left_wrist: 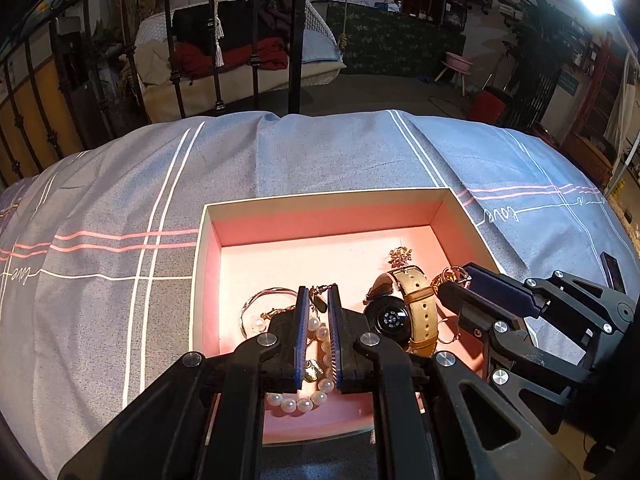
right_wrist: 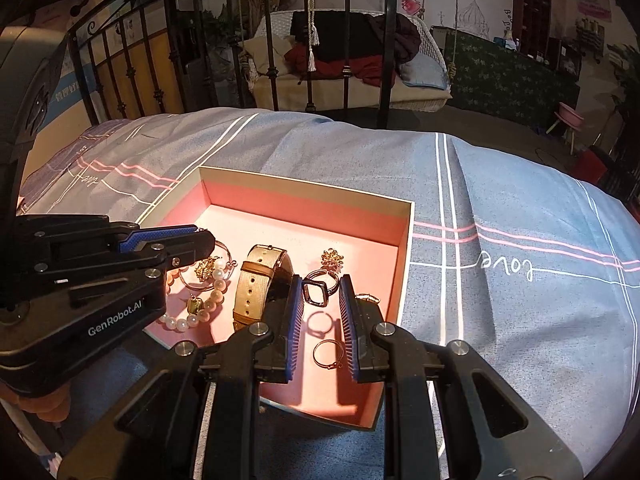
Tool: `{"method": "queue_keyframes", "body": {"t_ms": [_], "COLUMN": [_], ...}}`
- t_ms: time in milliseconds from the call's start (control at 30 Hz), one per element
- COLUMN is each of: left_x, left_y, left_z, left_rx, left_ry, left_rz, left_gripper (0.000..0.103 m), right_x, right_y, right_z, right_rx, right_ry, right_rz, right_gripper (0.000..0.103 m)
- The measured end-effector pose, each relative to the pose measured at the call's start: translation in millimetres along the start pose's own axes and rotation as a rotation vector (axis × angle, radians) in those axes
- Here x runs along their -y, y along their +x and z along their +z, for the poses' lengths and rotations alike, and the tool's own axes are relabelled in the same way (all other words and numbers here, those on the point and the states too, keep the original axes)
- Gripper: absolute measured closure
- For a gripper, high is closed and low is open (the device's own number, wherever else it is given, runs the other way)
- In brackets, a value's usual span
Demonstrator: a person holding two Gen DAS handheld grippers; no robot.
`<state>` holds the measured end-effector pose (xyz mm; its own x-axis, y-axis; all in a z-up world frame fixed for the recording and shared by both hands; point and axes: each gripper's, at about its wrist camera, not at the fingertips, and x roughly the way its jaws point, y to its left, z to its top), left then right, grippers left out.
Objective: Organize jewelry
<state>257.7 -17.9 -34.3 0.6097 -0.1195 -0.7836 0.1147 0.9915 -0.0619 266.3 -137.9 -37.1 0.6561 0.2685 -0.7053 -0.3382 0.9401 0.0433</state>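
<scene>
A bed [left_wrist: 320, 152] covered with a grey-blue sheet [right_wrist: 520, 208] crossed by white and pink stripes — the word "love" stitched along one line. Directly on the sheet, near the bed's near edge, sits one open shallow box [left_wrist: 320, 200] — pink-lined inside.

- The left gripper [left_wrist: 319, 300] hangs low over the near part of the pink-lined box [left_wrist: 320, 216], its blue-padded jaws a narrow gap apart.
- Between and below them lies a pearl bracelet [left_wrist: 316, 384]; a small dark piece sits at the fingertips — possibly an earring, too small to tell.
- Left of the jaws: a thin silver bangle [left_wrist: 260, 300].
- Right of them, a tan-strapped watch [left_wrist: 404, 304], face down.
- The right gripper [left_wrist: 460, 280] reaches in from the right, near a gold chain — its jaws look slightly parted.
- The box rests on a grey-blue striped bedsheet [left_wrist: 120, 200].
</scene>
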Motion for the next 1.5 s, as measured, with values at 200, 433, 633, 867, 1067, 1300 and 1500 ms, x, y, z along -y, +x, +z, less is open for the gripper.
{"method": "queue_keyframes", "body": {"t_ms": [200,433,633,867,1067,1300,1500], "left_x": [0,-2,-4,-4,0,-6,-2], "left_y": [7,6,-13,-84,-141,-168,-162], "left_z": [-1,-2,-3,-34,-81,-115,-117], "left_rx": [-0.02,-0.025,0.005,0.175,0.363,0.467,0.442], "left_ry": [-0.001,-0.008,-0.021,-0.039,-0.029,-0.064,-0.037], "left_rz": [0.0,0.0,-0.018,-0.066,-0.048,-0.017,0.01], "left_gripper": [0.094,0.085,0.053,0.026,0.009,0.007,0.007], "right_x": [-3,-6,-15,-27,-33,-25,-19], "right_y": [5,5,-7,-60,-109,-157,-176], "right_z": [-3,-5,-9,-44,-80,-101,-108], "right_rx": [-0.018,-0.034,-0.019,0.102,0.263,0.412,0.455], "right_ry": [-0.008,-0.029,-0.053,-0.055,-0.04,0.022,0.062], "right_rz": [0.001,-0.009,-0.041,-0.045,-0.119,-0.147,-0.135], "right_gripper": [0.083,0.083,0.044,0.006,0.006,0.006,0.006]}}
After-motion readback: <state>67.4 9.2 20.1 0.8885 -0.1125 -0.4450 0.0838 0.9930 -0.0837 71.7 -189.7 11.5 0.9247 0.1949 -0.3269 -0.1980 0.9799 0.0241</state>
